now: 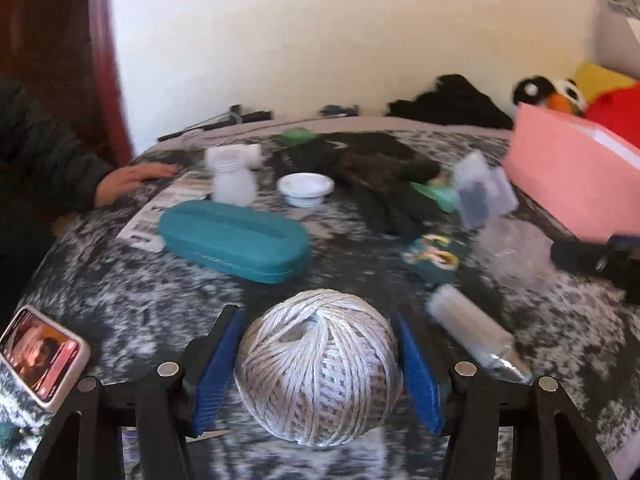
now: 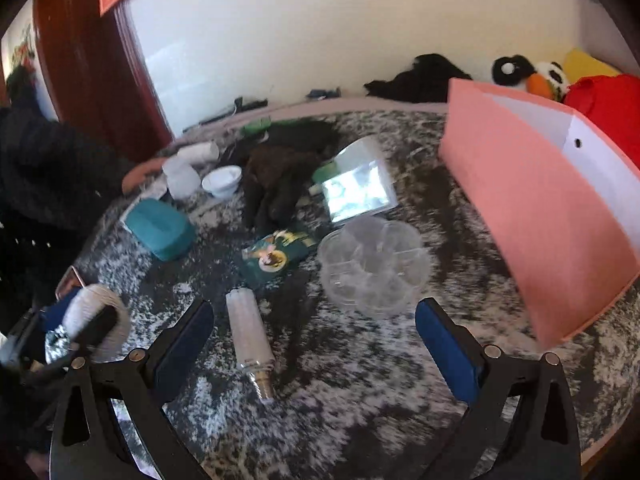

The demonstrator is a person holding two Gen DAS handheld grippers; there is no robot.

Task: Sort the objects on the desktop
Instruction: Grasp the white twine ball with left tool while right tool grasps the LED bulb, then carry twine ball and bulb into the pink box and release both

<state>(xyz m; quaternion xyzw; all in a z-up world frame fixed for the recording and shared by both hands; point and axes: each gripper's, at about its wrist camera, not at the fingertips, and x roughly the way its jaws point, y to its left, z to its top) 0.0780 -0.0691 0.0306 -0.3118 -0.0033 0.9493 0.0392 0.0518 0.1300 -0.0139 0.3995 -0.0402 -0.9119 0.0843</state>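
Left wrist view: my left gripper (image 1: 320, 364) clamps the ball of string (image 1: 319, 366); pink box (image 1: 572, 176) at two o'clock; right gripper (image 2: 316, 344) gapes empty

Soft, even daylight across both views, no hard shadows anywhere; bright wash on the pale wall (image 1: 340, 40), near blown out up top; heavy motion smear on the right of the left wrist view, pink box (image 1: 572, 176) and clear plastic pieces (image 1: 484, 188) streaked; ball of string (image 1: 319, 366) close in and fairly crisp; strong fisheye bend at the edges, dark vignette in the corners of the right wrist view; glare off the shiny packet (image 2: 358, 190), white and unreadable; mottled cloth (image 2: 320, 420) blurring toward the rim; phone screen (image 1: 40, 354) glowing reddish.
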